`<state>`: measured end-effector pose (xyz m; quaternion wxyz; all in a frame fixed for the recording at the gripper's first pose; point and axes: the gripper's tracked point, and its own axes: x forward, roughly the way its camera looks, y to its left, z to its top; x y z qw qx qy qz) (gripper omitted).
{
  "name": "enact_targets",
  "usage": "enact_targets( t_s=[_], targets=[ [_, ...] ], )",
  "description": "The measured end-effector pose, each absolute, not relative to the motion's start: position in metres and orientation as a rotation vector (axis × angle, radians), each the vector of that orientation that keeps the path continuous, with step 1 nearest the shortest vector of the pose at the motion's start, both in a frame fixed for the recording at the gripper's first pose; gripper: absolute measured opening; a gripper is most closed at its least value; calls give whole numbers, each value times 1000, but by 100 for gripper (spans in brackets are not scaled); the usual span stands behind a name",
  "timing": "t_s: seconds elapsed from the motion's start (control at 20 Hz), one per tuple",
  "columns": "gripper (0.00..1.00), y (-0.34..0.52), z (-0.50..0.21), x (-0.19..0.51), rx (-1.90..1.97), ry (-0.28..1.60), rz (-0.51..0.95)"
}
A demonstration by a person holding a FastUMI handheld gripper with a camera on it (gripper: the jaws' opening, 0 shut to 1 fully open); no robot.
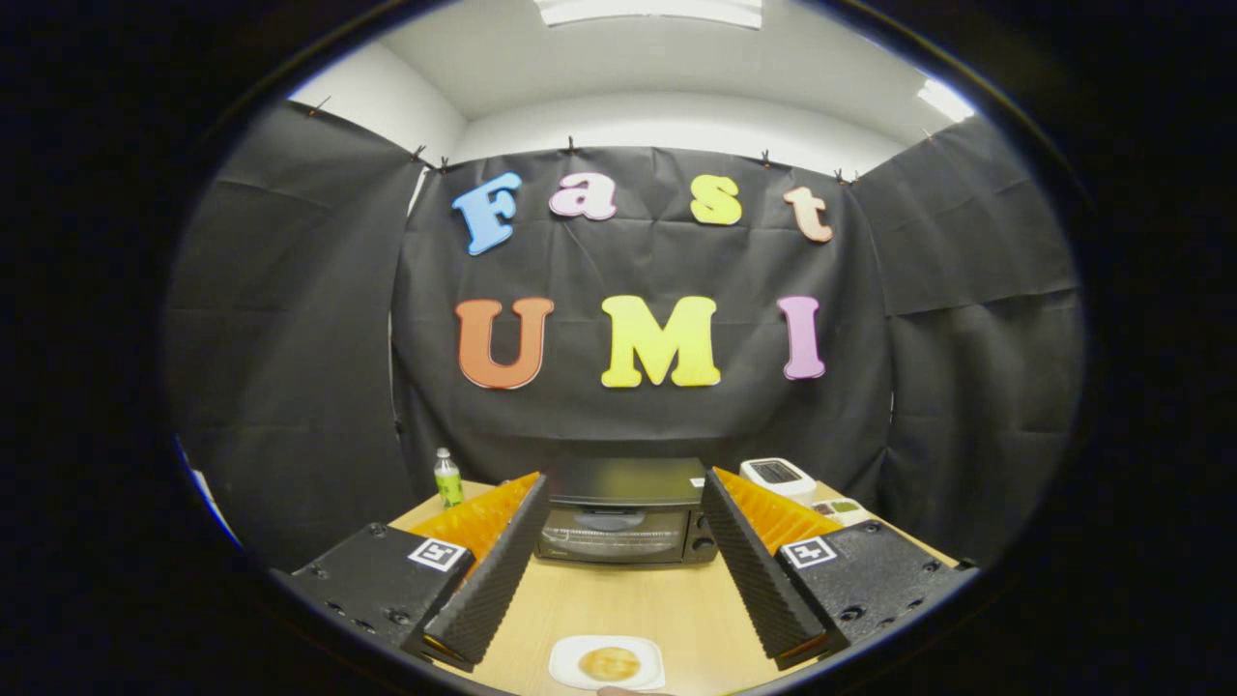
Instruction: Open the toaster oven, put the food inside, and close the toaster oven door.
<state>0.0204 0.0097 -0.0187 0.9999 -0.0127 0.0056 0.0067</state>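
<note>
Here's the toaster oven (623, 512), a dark boxy unit sitting at the far side of the wooden table (628, 604), backed up against the black cloth wall. Its door is closed, glass front facing us, with a rack dimly visible through the glass and knobs down its right side. Nearer to us, on the table below the fingers, lies the food: a round, golden-brown piece, maybe a bun or pancake (610, 663), resting in the middle of a small white plate (570, 650).

Now the gripper (621, 517): it's held level, pointing straight at the oven, well back from it. The fingers are spread wide, one on each side, holding nothing, and the oven's front shows in the gap between their tips. The plate sits between the fingers near their bases.

Off to the left of the oven stands a small bottle (446, 478) with a green label. To the right there's a white device (779, 476), and just beside it a small tray (841, 507) with something in it, too small to tell.
</note>
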Motion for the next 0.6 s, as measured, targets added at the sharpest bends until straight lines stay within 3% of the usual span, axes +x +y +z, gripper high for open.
enact_targets(
  t_s=[0.6],
  targets=[
    [100,14,-56,128,6,40,25]
  ],
)
